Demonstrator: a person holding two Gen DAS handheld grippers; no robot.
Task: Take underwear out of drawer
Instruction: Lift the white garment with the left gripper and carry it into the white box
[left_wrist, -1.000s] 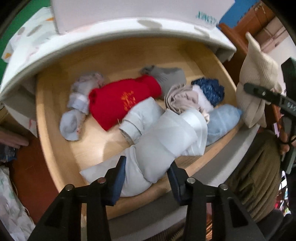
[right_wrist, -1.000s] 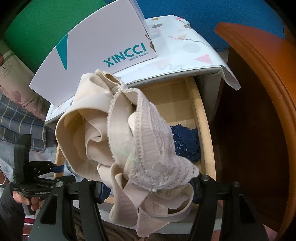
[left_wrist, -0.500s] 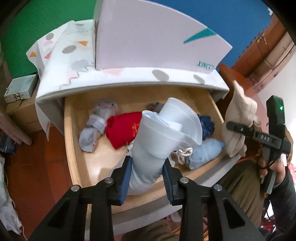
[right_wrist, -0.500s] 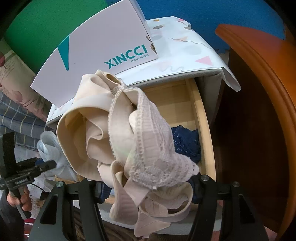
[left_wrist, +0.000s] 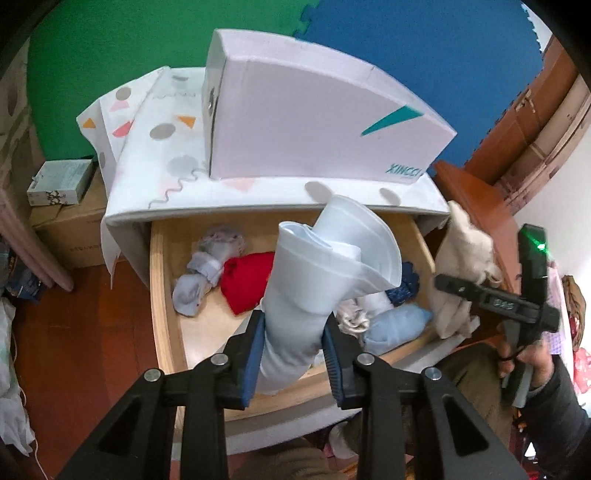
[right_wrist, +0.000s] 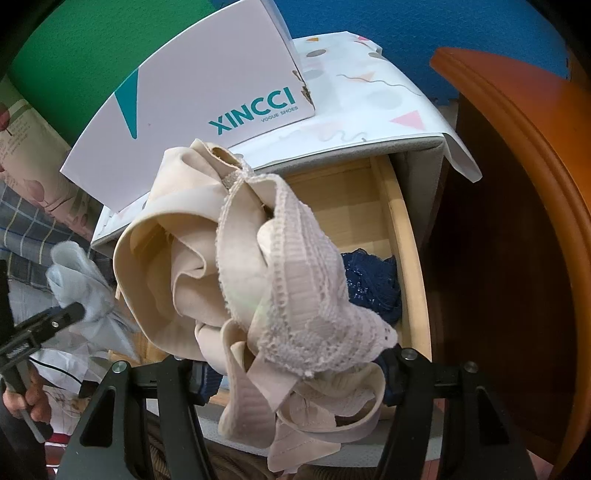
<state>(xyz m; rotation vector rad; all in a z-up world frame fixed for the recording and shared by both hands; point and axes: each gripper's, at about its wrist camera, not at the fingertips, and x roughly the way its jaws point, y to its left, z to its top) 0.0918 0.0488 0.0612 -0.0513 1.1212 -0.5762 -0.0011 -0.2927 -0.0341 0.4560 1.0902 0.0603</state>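
Left wrist view
Left tongs (left_wrist: 291, 347): the blue pads press on a pale blue rolled garment (left_wrist: 314, 280), which stands up above the drawer (left_wrist: 162, 295).
Drawer: it is pulled open under a white cabinet (left_wrist: 236, 199); inside lie a red garment (left_wrist: 245, 282), a grey-blue bundle (left_wrist: 201, 275), a dark blue lace piece (left_wrist: 404, 286) and a light blue roll (left_wrist: 395, 326).
Shoe box (left_wrist: 303, 122): white, it stands on the cabinet top.
Right tongs (left_wrist: 454, 286): they are seen at the right side, with a beige bundle (left_wrist: 461, 266) in them.

Right wrist view
Right tongs (right_wrist: 291, 376): fairly wide, they hold the beige lace underwear (right_wrist: 236, 280) over the drawer front.
Drawer (right_wrist: 402, 236): the dark blue lace piece (right_wrist: 373, 284) lies by its right wall.
Left tongs (right_wrist: 79, 314): at the left edge, with the pale blue garment (right_wrist: 77, 277).
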